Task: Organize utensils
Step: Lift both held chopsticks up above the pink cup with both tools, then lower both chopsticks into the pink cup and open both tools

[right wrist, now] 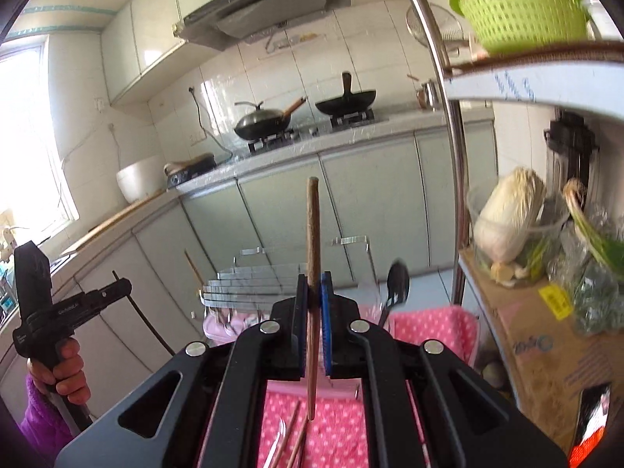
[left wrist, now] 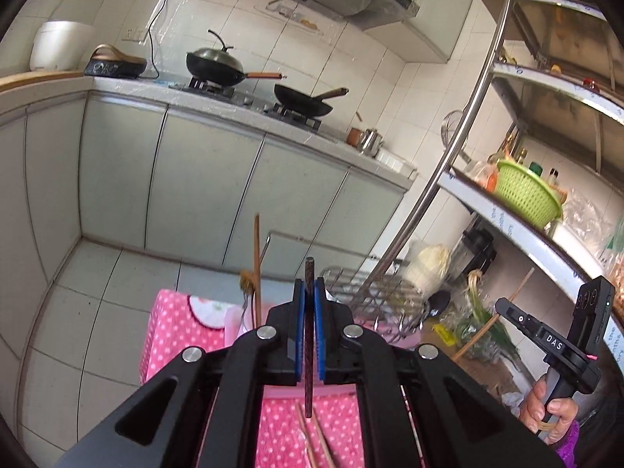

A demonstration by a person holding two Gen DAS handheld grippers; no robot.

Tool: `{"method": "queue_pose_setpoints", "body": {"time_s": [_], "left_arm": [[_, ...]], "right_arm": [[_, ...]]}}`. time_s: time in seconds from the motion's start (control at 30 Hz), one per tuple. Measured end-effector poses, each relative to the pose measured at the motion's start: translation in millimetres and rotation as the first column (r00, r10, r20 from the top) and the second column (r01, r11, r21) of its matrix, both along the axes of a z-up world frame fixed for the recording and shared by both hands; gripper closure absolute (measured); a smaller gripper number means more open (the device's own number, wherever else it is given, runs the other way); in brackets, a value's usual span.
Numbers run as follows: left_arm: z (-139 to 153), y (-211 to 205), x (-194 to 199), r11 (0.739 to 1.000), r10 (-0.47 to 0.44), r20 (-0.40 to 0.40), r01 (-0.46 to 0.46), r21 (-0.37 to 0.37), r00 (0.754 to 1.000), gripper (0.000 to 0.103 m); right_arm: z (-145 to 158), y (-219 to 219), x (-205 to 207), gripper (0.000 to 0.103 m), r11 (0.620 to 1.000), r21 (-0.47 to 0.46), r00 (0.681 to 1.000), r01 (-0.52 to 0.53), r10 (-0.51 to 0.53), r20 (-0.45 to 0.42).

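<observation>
Chopsticks are being carried upright above the pink cloth point(left wrist: 175, 323): left hand-held gripper point(left wrist: 309, 292) is clenching a dark chopstick point(left wrist: 309, 269), right hand-held gripper point(right wrist: 313, 288) a brown chopstick point(right wrist: 313, 226), probably for slotting into the wire rack point(right wrist: 249, 277).

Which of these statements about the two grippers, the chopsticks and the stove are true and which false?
1. The left gripper is shut on a dark patterned chopstick. True.
2. The right gripper is empty. False: it is shut on a light brown wooden chopstick.
3. Two black woks sit on the gas stove. True.
4. The green plastic colander stands on the floor. False: it is on a metal shelf.
5. The pink polka-dot cloth lies below the grippers. True.
</observation>
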State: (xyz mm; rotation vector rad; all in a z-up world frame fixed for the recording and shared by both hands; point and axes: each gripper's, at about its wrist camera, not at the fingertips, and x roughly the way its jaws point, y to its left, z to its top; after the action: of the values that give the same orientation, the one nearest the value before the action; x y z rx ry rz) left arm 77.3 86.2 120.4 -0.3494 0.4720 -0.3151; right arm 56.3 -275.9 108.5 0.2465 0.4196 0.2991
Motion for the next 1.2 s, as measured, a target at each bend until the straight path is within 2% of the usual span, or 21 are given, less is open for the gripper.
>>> {"method": "queue_pose_setpoints", "body": {"time_s": [0.23,0.43,0.57,0.73,0.93,1.2], "left_arm": [[34,-2,15,0.998,0.048,0.099,-0.052,0.041,0.994,0.099],[34,2,41,0.992,0.097,0.102,-0.104,0.064,0.99,0.099],[18,0,60,0.993,0.095,0.055,-0.099,0.066,0.994,0.099],[-12,-6,79,0.992,0.089,-0.022,-0.087,0.091,0.996,0.099],[-46,-12,98,0.991,0.08,-0.122,-0.066,0.114,0.989,0.099],[-75,-14,109,0.99,0.089,-0.19,-0.066,0.128,0.978,0.099]], "right_arm": [[37,-8,16,0.097,0.998,-0.005,0.992,0.063,-0.062,0.106],[42,-9,37,0.097,0.993,-0.038,0.985,0.113,-0.107,0.134],[28,-4,56,0.097,0.989,-0.081,0.988,0.125,-0.116,0.098],[-2,1,82,0.097,0.99,-0.111,0.995,0.092,-0.095,-0.017],[-37,3,100,0.097,0.992,-0.11,0.988,0.053,-0.068,-0.138],[-63,11,101,0.097,0.989,-0.143,0.982,0.043,-0.068,-0.177]]}}
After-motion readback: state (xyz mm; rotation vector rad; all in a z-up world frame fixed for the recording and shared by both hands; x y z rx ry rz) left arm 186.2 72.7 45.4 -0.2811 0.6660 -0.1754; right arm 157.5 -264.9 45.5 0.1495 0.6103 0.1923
